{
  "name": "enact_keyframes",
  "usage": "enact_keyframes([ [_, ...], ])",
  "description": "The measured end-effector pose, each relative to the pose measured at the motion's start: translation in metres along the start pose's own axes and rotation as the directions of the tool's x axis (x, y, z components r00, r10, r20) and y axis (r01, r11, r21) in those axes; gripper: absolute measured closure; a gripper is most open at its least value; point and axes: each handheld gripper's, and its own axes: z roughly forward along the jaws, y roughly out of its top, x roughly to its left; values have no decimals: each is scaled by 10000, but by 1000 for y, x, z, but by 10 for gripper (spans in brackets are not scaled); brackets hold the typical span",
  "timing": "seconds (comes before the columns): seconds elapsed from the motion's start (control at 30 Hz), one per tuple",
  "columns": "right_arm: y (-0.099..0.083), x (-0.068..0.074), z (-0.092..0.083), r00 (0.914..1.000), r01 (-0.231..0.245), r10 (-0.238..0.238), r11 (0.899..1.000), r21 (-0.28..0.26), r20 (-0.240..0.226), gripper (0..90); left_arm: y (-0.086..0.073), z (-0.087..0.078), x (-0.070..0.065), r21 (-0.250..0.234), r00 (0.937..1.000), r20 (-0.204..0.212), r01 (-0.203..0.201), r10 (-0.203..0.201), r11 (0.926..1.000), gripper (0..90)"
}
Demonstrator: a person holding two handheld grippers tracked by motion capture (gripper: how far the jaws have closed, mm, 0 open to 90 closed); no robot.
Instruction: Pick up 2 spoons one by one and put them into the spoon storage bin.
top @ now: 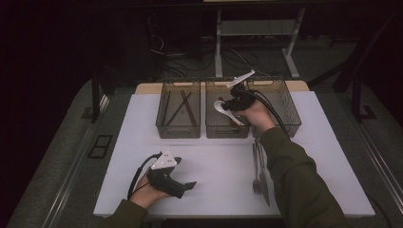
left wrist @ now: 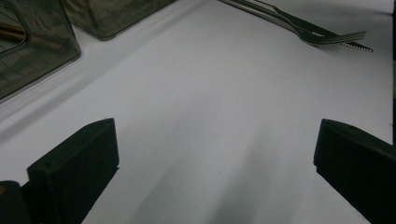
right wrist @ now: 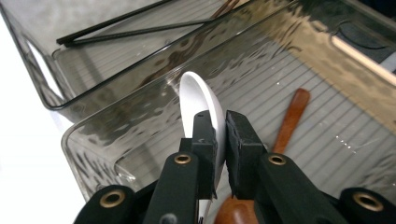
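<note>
My right gripper [top: 233,105] hovers over the middle smoked-plastic bin [top: 212,129], shut on a white spoon [top: 227,111]. In the right gripper view the black pads [right wrist: 240,140] pinch the white spoon [right wrist: 201,100], whose bowl points up over the bin's ribbed floor. A brown wooden spoon [right wrist: 290,119] lies inside that bin [right wrist: 93,154]. My left gripper [top: 187,186] rests near the table's front left, open, with only bare white table between its jaws [left wrist: 215,177]. A metal fork [top: 257,168] and knife [top: 264,183] lie at the front right, partly under the right sleeve.
Three bins stand in a row at the back of the white table [top: 214,166]. The left bin [top: 178,127] holds dark chopsticks [top: 183,107]; the right bin [top: 285,102] lies behind the right hand. The fork [left wrist: 327,37] appears far off in the left gripper view.
</note>
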Motion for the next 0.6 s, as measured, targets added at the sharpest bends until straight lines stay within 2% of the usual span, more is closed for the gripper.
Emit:
enact_keyframes([
  [0.2,-4,8,8,9997,233,-230,9989,418,-68,799,0,0,0,34,10000,19,-26,26,10000,0],
  [0.23,-4,8,8,9997,217,-214,9991,373,-92,758,0,0,0,37,10000,21,-31,31,10000,0],
  [0.33,-5,9,3,9998,153,-151,9998,157,-88,709,0,0,0,15,10000,24,-32,32,10000,0],
  [0.6,-9,7,-22,9987,-74,45,9983,-582,-504,618,0,0,1,62,10000,2,-91,91,9999,0],
])
